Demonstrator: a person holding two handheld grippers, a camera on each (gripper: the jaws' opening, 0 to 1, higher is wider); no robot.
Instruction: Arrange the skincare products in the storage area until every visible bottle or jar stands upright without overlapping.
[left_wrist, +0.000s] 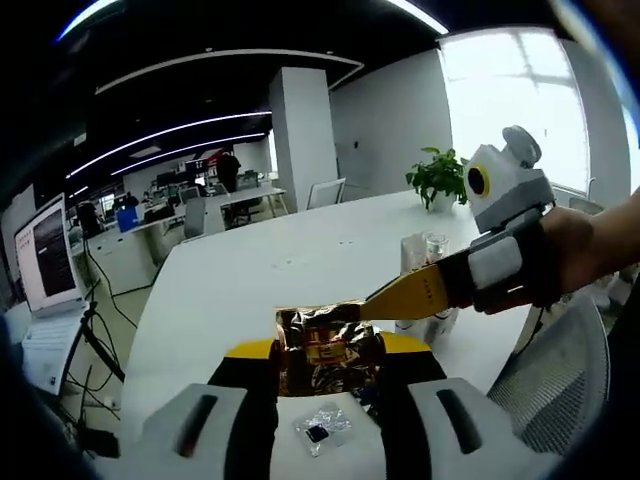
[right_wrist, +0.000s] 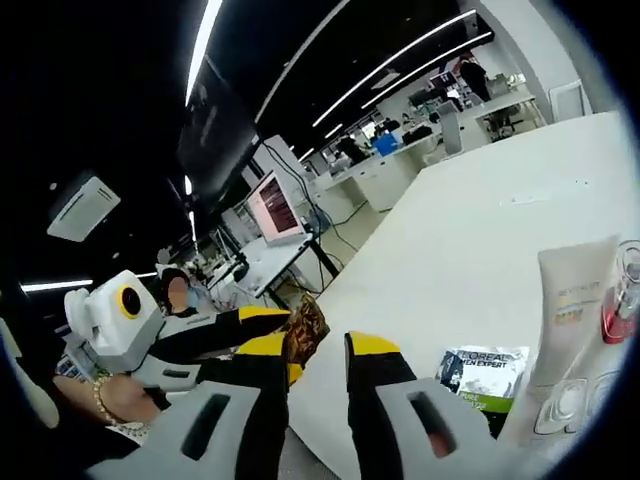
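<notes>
My left gripper (left_wrist: 330, 348) is shut on a crinkled gold foil packet (left_wrist: 328, 352), held above the white table (left_wrist: 280, 270). My right gripper (left_wrist: 385, 298), held in a person's hand, comes in from the right with its yellow tips just beside the packet's upper right corner. In the right gripper view the right gripper (right_wrist: 318, 348) stands open, and the gold packet (right_wrist: 308, 330) sits against its left jaw, held by the left gripper (right_wrist: 285, 325). A beige tube (right_wrist: 570, 300) and a clear bottle with pink liquid (right_wrist: 622, 300) stand on the table (right_wrist: 480, 240). Clear bottles (left_wrist: 425, 252) stand behind the right gripper.
A L'Oreal sachet (right_wrist: 485, 372) lies flat by the tube, next to a clear blister tray (right_wrist: 560, 402). A small clear sachet (left_wrist: 320, 430) lies below my left jaws. A potted plant (left_wrist: 437, 178) stands at the far table edge, a mesh chair (left_wrist: 560, 375) to the right, a laptop (left_wrist: 45, 255) left.
</notes>
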